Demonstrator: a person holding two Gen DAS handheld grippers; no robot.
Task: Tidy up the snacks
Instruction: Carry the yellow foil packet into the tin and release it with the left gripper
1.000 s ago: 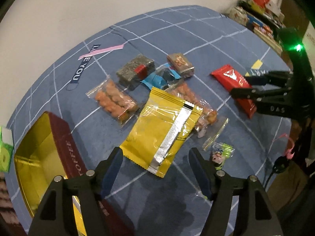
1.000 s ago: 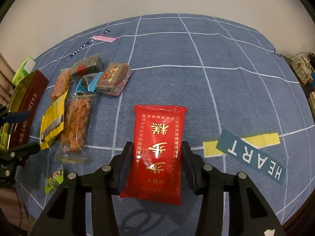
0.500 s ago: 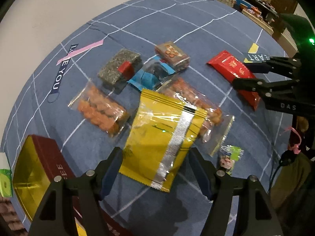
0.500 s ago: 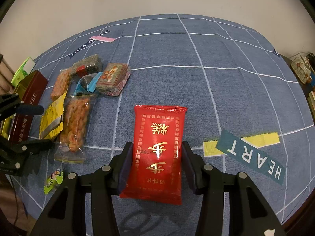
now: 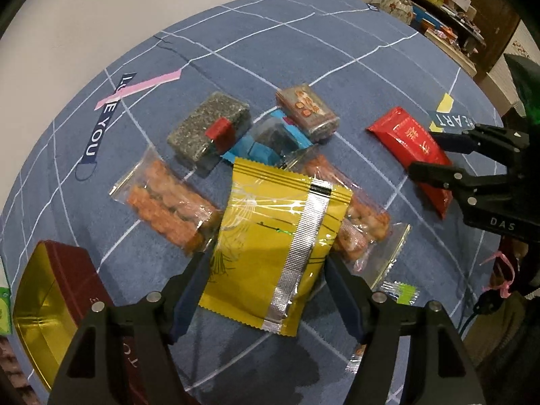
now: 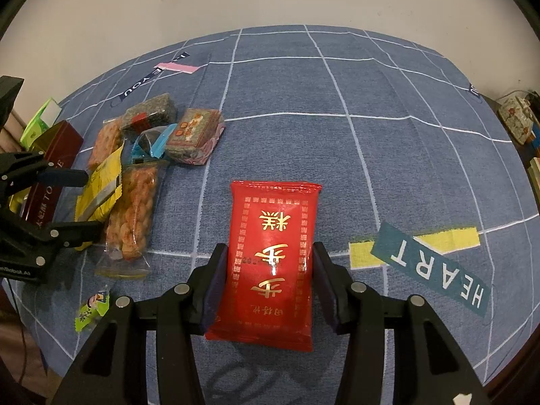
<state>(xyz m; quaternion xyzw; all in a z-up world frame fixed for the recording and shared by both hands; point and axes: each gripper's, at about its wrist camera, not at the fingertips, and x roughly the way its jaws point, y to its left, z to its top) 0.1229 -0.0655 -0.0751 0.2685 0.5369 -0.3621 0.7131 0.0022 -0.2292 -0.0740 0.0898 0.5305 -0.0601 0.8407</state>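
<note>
Between the spread fingers of the left gripper [image 5: 266,263], a yellow snack packet [image 5: 276,229], flat on the blue checked tablecloth [image 5: 303,50], silver seam up. Jaws apart, one finger on either long side of the packet's near end, close to the edges but not visibly pressing. Long axis of the packet pointing away from this gripper, leaning slightly to its right, so well lined up for a pinch across the width. Far end of the packet overlapping two clear bags of orange snacks, one [image 5: 168,206] to the gripper's front left, the other [image 5: 357,222] to its front right. Just beside the left finger, on the near left, an open red box [image 5: 84,280] with a gold inside, nothing visible in it. Off to the far right of the left gripper, the right gripper [image 6: 270,253], astride a red packet [image 6: 275,222] lying lengthwise between its fingers on the cloth. Pads flush against the red packet's long edges; squeezing or only touching, impossible to tell. Box well apart from the right gripper, on its far left, beyond the pile of snacks. Likely next for the left: closing on the yellow packet, lifting it off the orange bags, then a short swing left to the box. Risk: dragging the orange bags along underneath.
</note>
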